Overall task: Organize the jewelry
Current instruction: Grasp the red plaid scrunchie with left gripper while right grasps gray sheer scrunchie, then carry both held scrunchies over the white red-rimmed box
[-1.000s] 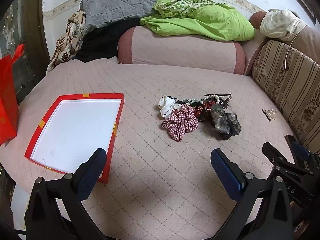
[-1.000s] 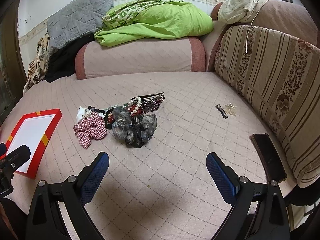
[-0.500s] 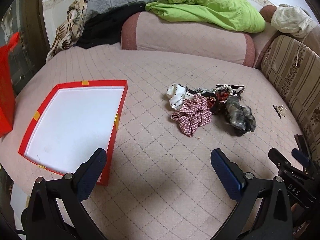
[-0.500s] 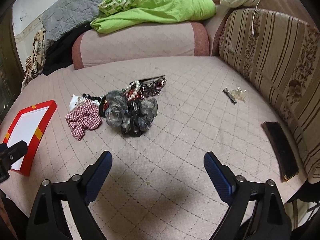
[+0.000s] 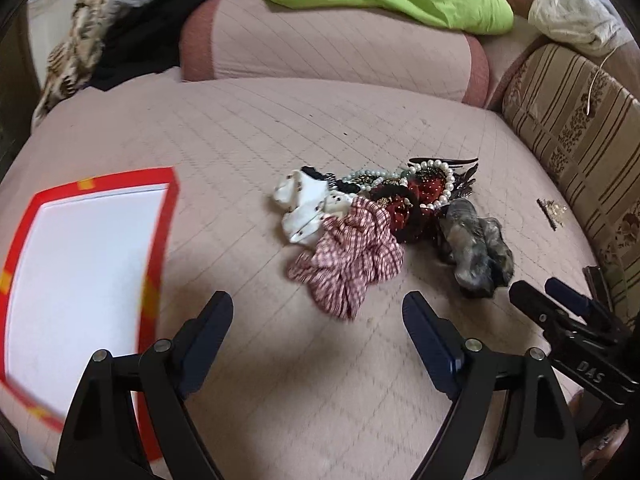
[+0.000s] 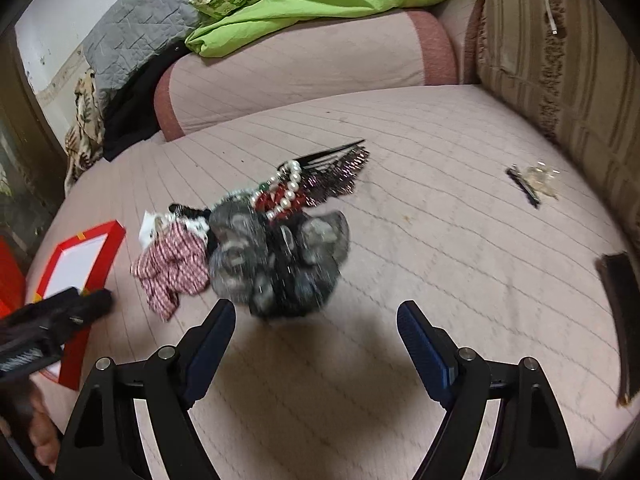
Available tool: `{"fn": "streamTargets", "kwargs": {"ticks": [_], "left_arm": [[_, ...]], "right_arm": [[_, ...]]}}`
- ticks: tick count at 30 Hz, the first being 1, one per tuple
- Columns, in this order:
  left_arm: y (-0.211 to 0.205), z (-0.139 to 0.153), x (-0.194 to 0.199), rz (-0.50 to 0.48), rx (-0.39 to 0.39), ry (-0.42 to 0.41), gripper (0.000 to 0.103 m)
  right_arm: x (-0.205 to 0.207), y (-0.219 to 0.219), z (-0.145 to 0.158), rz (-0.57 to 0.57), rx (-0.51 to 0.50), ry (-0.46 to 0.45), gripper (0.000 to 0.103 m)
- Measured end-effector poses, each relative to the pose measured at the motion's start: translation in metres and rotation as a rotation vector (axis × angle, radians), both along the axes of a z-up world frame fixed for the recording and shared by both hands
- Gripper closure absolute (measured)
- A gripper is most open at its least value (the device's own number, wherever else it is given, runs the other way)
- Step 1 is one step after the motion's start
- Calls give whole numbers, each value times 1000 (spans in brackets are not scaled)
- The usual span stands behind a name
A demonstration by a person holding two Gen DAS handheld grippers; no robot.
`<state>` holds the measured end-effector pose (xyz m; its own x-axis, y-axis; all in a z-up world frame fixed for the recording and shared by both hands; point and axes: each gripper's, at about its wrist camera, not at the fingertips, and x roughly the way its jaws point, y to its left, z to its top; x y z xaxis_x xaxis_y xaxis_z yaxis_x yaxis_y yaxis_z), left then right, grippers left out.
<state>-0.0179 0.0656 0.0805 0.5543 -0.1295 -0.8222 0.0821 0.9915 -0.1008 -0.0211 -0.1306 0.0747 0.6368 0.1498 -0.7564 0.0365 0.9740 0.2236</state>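
Both grippers have dropped closer to the jewelry pile (image 5: 384, 224) on the quilted sofa: left gripper (image 5: 318, 316) and right gripper (image 6: 316, 320) are empty, jaws wide but narrowing (red tray (image 5: 160, 216) waits leftward), suggesting first pickups are imminent.

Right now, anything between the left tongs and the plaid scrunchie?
Nothing: the left wrist view shows only bare quilted cover between the closing, empty left tongs and the plaid scrunchie.
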Motion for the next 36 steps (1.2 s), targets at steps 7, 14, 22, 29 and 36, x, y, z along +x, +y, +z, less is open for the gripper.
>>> {"fn": "streamTargets", "kwargs": {"ticks": [7,14,22,29,36], "left_arm": [[-4,-29,40,2,-34,64,17],[-10,-52,54,-11,-102,165,88],[-2,-23,19,-1,-152,113,91],[29,22,-23,35,-169,27,91],[105,43,-52,220,-66,-19,91]], "right_arm": [[30,4,-11,30,45,18,16],[50,11,-29,49,91,69,38],[31,19,-16,95,135,64,82],[4,34,17,142,140,20,83],[-14,82,49,266,140,-10,83]]}}
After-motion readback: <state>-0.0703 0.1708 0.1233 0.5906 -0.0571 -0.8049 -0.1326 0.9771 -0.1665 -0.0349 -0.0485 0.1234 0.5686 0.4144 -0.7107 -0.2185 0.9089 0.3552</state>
